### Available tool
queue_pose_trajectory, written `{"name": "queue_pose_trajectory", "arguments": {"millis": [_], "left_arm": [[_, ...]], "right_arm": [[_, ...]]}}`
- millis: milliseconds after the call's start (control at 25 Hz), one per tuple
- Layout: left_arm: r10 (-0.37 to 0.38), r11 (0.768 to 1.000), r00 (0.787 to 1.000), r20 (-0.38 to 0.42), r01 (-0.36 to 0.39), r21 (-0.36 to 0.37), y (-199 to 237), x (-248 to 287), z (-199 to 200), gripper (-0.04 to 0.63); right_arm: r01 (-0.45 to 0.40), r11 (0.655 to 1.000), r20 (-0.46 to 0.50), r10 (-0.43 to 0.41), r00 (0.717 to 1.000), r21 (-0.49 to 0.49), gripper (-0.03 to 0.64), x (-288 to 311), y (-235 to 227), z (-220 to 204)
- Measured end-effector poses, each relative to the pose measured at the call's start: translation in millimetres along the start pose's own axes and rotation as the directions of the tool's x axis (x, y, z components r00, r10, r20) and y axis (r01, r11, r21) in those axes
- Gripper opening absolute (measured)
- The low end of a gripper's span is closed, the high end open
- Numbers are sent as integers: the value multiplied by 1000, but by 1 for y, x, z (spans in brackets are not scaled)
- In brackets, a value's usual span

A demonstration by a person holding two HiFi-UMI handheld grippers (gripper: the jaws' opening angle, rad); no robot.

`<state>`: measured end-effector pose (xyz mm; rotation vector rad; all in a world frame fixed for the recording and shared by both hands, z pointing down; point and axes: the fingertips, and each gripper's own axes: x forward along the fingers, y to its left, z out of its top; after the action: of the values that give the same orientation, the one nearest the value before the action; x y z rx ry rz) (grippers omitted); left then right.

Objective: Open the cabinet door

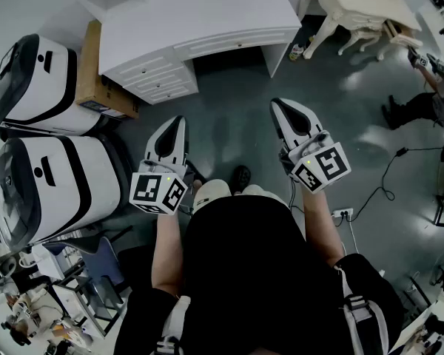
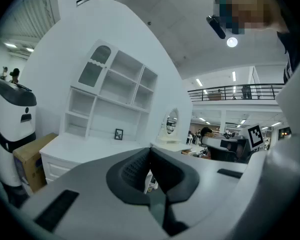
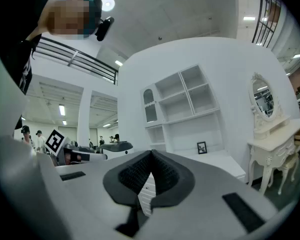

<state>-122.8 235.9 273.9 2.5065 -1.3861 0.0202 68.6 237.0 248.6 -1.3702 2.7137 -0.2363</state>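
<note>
A white desk (image 1: 200, 13) with a shelf hutch stands some way ahead of me. The hutch's small arched glass door (image 2: 92, 69) sits at its upper left and is closed; it shows too in the right gripper view as the arched door (image 3: 150, 106). Drawers (image 1: 159, 80) fill the desk's left side. My left gripper (image 1: 179, 122) and right gripper (image 1: 279, 106) are held side by side over the grey floor, well short of the desk. Both point roughly level at it. The left gripper (image 2: 150, 154) is shut with nothing between its jaws, and so is the right gripper (image 3: 151, 156).
Two large white-and-black machines (image 1: 41, 87) (image 1: 48, 183) stand at the left, with a cardboard box (image 1: 96, 72) beside the desk. A white dressing table (image 1: 359, 6) with an oval mirror (image 3: 264, 98) is at the right. A seated person (image 1: 429, 102) and a power strip (image 1: 342, 214) are further right.
</note>
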Motion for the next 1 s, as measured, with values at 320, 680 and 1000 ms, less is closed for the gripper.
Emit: {"name": "queue_pose_trajectory", "arguments": {"millis": [320,680,1000], "left_arm": [[-2,1000,1000,-6,2,0,-6,-4,-3,22],[18,1000,1000,-20,-18,-2,-13,-4,-12,23],[14,1000,998,-54,-15,-14,5,5,-19,21]], "right_arm": [[-13,1000,-4,14,1000,18,14,-5,5,-4],[37,997,1,-37,999,64,17,-13,-13,-13],[88,991,-13,-87,996,102,17,2,-27,-27]]}}
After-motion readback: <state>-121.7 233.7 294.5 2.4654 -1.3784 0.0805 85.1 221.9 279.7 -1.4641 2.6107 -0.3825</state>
